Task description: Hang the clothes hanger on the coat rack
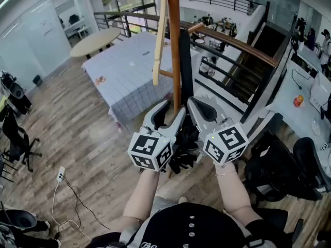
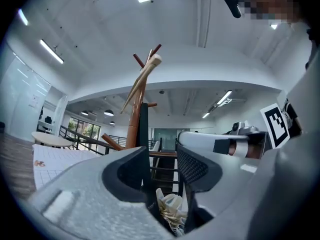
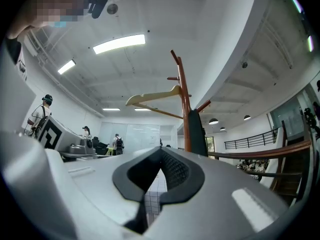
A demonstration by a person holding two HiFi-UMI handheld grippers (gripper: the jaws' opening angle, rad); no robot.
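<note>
A pale wooden hanger point(image 3: 154, 97) hangs high on the wooden coat rack point(image 1: 173, 14), its upper end against the pole near the pegs; the hook itself is too small to make out. Neither gripper touches it. A black strap point(image 1: 185, 61) runs down the pole on the side facing the right gripper.

The left gripper point(image 2: 161, 146) is held just below, close to the pole, its jaws spread with nothing between them – only the strap, a railing and some crumpled pale material lower down show through the gap. The right gripper point(image 3: 161, 151) sits beside it, just right of the pole, with its jaw tips pressed together and empty.

Behind the rack stands a table under a checked cloth point(image 1: 129, 71), on a wood-plank floor point(image 1: 77, 133).
</note>
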